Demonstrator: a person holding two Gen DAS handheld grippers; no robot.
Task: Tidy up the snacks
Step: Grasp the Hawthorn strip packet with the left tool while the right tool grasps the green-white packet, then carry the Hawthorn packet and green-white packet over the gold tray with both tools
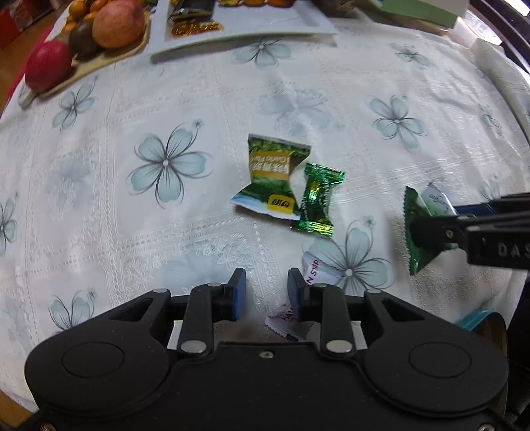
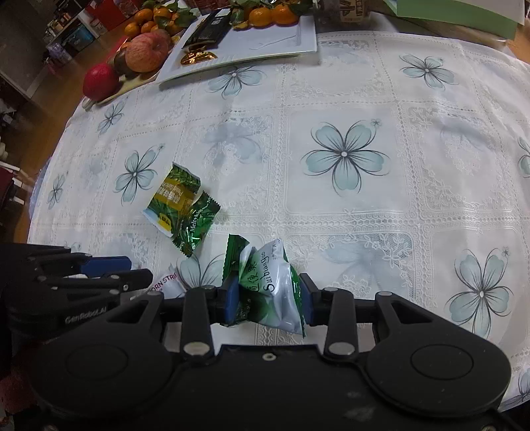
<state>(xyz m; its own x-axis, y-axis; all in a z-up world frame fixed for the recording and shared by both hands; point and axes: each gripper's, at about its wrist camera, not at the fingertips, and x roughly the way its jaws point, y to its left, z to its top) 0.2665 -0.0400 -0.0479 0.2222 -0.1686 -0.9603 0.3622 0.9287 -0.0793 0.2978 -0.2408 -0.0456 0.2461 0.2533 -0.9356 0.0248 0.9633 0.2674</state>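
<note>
The right tongs pinch a white-and-green snack packet between their blue pads, the packet crumpled and standing up out of the grip; from the left wrist view the same tongs reach in from the right edge with the packet's green serrated end sticking out past the tips. The left tongs are spread apart with nothing between the pads, hovering low over the table, which is covered by a white lace-patterned cloth printed with pale blue flowers. Just under and beside the left tongs' right pad lies a white sachet with purple lettering, and part of another white wrapper shows beneath the tongs' body. Farther out, near the middle of the cloth, a green-and-yellow snack bag lies flat, and a small shiny green candy rests against its right edge, touching it. Well beyond these, at the far edge of the table, sits a white rectangular tray holding dark and gold wrapped snacks at its left end and oranges at its back. Just left of the tray a pale platter carries apples and other fruit. A green box stands at the far right corner.
</note>
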